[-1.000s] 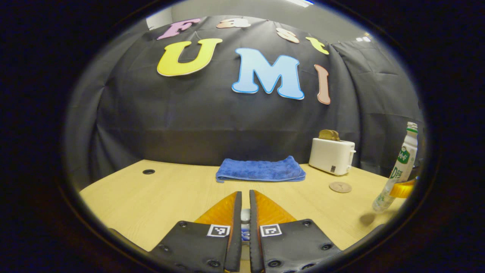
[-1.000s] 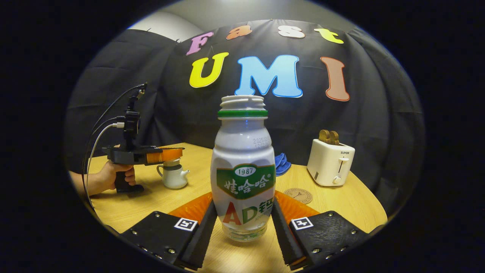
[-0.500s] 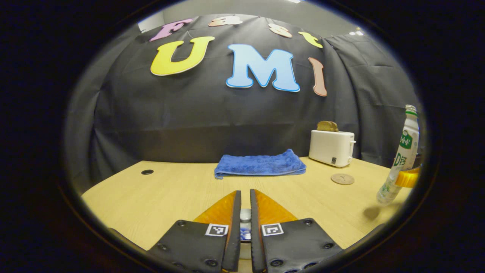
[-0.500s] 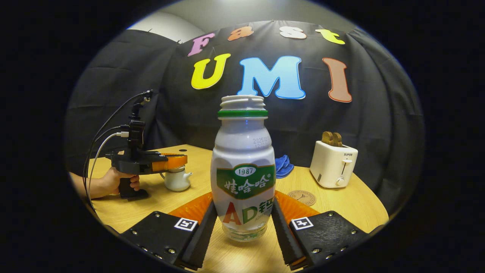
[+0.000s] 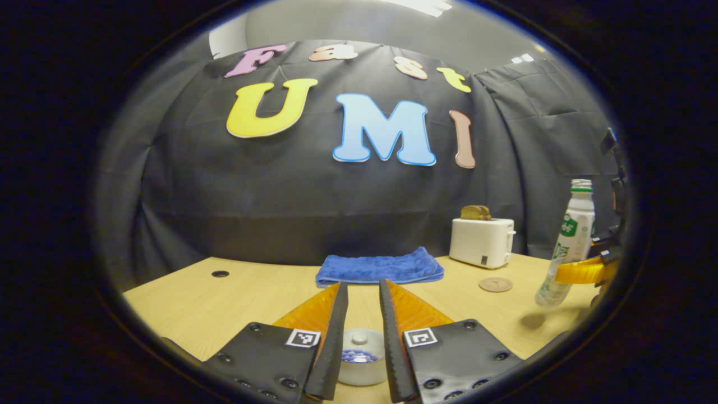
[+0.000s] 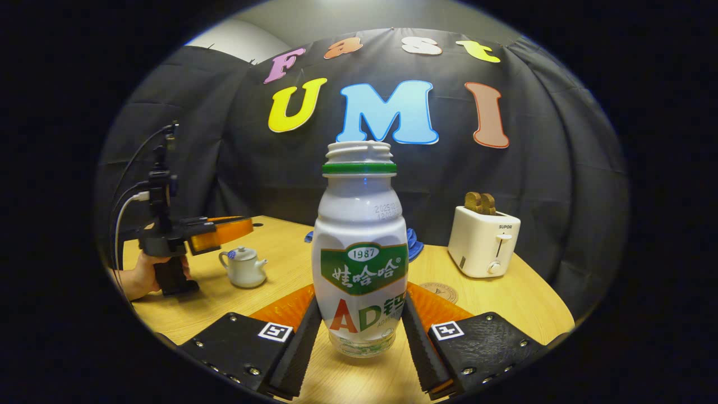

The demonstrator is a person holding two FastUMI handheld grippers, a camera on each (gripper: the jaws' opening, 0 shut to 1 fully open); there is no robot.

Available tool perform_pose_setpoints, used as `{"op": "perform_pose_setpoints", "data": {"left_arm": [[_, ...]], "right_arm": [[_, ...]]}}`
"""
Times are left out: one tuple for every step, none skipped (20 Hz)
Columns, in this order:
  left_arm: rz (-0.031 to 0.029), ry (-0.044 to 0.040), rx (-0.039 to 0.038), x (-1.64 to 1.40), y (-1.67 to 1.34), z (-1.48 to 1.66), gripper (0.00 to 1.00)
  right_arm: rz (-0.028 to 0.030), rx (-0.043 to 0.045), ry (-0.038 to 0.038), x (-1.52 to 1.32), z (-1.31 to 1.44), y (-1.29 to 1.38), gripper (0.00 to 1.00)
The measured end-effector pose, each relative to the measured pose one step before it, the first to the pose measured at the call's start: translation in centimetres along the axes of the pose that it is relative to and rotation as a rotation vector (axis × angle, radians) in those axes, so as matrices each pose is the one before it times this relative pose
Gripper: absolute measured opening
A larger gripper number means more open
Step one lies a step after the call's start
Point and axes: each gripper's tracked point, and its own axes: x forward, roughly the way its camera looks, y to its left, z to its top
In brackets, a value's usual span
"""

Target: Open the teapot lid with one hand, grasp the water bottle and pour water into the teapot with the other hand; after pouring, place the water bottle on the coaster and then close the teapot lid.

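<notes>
A small white teapot (image 6: 244, 268) stands on the wooden table (image 6: 280, 252) at the left with its lid (image 5: 362, 347) resting on it. My left gripper (image 5: 363, 285) hovers just above the lid, open, with its fingers apart from the knob; in the right gripper view the left gripper (image 6: 224, 231) hangs above the pot in a hand. My right gripper (image 6: 360, 306) is shut on the lower body of an upright, uncapped white bottle (image 6: 362, 224). In the left gripper view the bottle (image 5: 566, 241) hangs above its shadow at the far right. A round brown coaster (image 6: 439, 292) lies behind the bottle.
A white toaster (image 6: 485, 244) with toast in it stands at the back right. A folded blue towel (image 5: 379, 266) lies along the back wall. A small dark hole (image 5: 220, 274) marks the table's far left. The coaster (image 5: 495, 284) sits in front of the toaster (image 5: 481, 242).
My left gripper was shut on the lid's knob; it has opened and risen a little, and the lid sits on the teapot. The right gripper still holds the bottle.
</notes>
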Motion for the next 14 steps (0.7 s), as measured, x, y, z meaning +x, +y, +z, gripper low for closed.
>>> {"op": "perform_pose_setpoints", "data": {"left_arm": [[0.00452, -0.02672, 0.00036, -0.545, -0.189, 0.870, 0.49], [-0.00587, -0.03061, -0.00142, -0.688, -0.360, 0.944, 0.63], [-0.01153, -0.03250, 0.00102, -0.629, -0.661, 1.119, 0.67], [-0.00823, -0.03707, 0.00474, -0.609, -0.408, 1.242, 0.76], [-0.00808, -0.03636, 0.00565, -0.690, -0.420, 1.055, 0.82], [0.00222, -0.03551, 0.00534, -0.577, -0.019, 0.943, 0.88], [-0.00112, -0.02568, 0.00086, -0.324, -0.020, 0.612, 0.88], [-0.00915, -0.00667, -0.01191, -0.061, -0.096, 0.178, 0.87], [-0.00678, 0.00637, -0.02061, 0.209, -0.107, -0.387, 0.88], [-0.00621, 0.01738, -0.02345, 0.077, 0.119, -0.567, 0.88], [0.00225, 0.02753, -0.01380, 0.057, 0.320, -0.858, 0.88], [0.02019, 0.02547, -0.00306, -0.013, 0.687, -0.604, 0.88], [0.00842, 0.01757, -0.00515, 0.152, 0.549, -0.247, 0.87], [0.00658, 0.01294, -0.01025, 0.263, 0.195, -0.183, 0.86]], "right_arm": [[-0.01561, 0.02183, -0.00461, 0.720, 0.566, -0.933, 0.75], [-0.01862, 0.02986, -0.00011, 1.031, 0.084, -0.725, 0.75], [-0.01371, 0.02655, -0.00383, 0.631, 0.466, -0.866, 0.75], [-0.02151, 0.02255, -0.01131, 0.930, 0.612, -0.999, 0.75], [-0.03858, 0.00308, -0.00641, 0.764, 0.860, -1.533, 0.72], [-0.04426, -0.00866, -0.00353, 0.558, 0.322, -1.258, 0.72], [-0.02917, 0.00156, -0.00444, 0.843, 0.212, -0.655, 0.72], [-0.02679, 0.00343, 0.00082, 0.957, 0.024, -0.507, 0.72], [-0.03159, -0.00374, 0.00912, 0.923, -0.162, -0.577, 0.72], [-0.01845, 0.00084, 0.00965, 0.744, -0.241, -0.421, 0.72], [-0.00947, 0.00673, 0.00705, 0.809, -0.079, 0.077, 0.72], [-0.01276, 0.00145, 0.00996, 0.794, -0.269, -0.134, 0.72], [-0.01397, -0.00334, 0.00276, 0.934, -0.165, -0.161, 0.72], [-0.02409, -0.00877, 0.01155, 1.052, -0.444, -0.495, 0.72]]}}
